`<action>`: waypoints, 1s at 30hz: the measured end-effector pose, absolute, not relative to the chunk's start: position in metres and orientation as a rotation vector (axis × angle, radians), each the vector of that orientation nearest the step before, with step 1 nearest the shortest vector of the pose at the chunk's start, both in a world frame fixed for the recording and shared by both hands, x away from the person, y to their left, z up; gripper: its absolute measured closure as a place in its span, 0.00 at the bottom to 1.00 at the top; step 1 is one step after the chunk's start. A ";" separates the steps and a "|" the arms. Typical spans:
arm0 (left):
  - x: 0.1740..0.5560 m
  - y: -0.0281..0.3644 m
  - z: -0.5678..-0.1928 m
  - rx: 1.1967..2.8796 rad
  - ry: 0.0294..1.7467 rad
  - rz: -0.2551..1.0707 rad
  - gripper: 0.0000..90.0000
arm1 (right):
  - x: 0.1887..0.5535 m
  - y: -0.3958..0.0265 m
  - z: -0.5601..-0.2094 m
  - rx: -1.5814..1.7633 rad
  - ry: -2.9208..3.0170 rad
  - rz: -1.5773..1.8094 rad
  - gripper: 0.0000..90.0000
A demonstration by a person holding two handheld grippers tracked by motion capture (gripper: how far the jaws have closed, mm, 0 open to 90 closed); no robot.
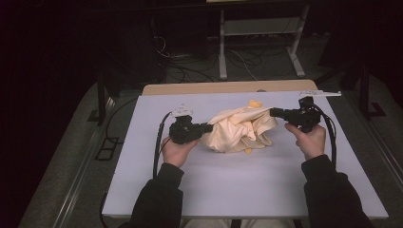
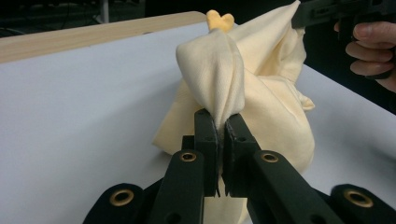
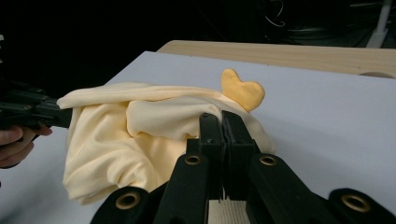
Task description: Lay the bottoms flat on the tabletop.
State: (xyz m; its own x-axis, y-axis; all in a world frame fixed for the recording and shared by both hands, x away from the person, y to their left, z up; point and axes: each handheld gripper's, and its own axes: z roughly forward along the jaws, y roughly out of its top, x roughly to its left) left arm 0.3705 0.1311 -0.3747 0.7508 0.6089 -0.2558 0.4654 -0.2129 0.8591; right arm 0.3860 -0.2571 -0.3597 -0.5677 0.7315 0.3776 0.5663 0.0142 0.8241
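A crumpled pale yellow cloth [image 1: 240, 129] lies in the middle of the white table, with a darker yellow heart-shaped patch [image 1: 255, 103] at its far side. My left gripper [image 1: 210, 127] is shut on a bunched fold at the cloth's left end [image 2: 219, 79], lifted off the table. My right gripper [image 1: 273, 112] is shut on the cloth's right upper edge [image 3: 187, 119]. In the left gripper view the other gripper [image 2: 327, 11] pinches the far corner. In the right gripper view the heart patch [image 3: 243, 91] stands up behind the jaws.
The white table top [image 1: 237, 180] has a bare wooden strip [image 1: 228, 88] along its far edge. Cables trail from both grippers. Beyond the table stand a metal frame [image 1: 259, 38] and floor cables in the dark.
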 end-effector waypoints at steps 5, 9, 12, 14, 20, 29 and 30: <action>0.369 0.128 -0.373 1.856 0.825 0.165 0.94 | 0.385 -0.258 -0.350 1.361 2.097 1.613 0.97; 0.367 0.129 -0.367 1.849 0.811 0.188 0.94 | 0.382 -0.260 -0.341 1.344 2.070 1.632 0.97; 0.366 0.132 -0.360 1.828 0.803 0.202 0.94 | 0.382 -0.262 -0.335 1.332 2.040 1.656 0.97; 0.365 0.135 -0.355 1.808 0.802 0.210 0.94 | 0.382 -0.262 -0.330 1.322 2.028 1.663 0.97; 0.364 0.145 -0.341 1.774 0.804 0.236 0.94 | 0.384 -0.259 -0.311 1.271 2.009 1.670 0.97; 0.364 0.159 -0.312 1.722 0.803 0.302 0.95 | 0.404 -0.246 -0.275 1.209 2.046 1.581 0.97; 0.364 0.161 -0.309 1.716 0.808 0.312 0.95 | 0.407 -0.244 -0.271 1.205 2.051 1.567 0.97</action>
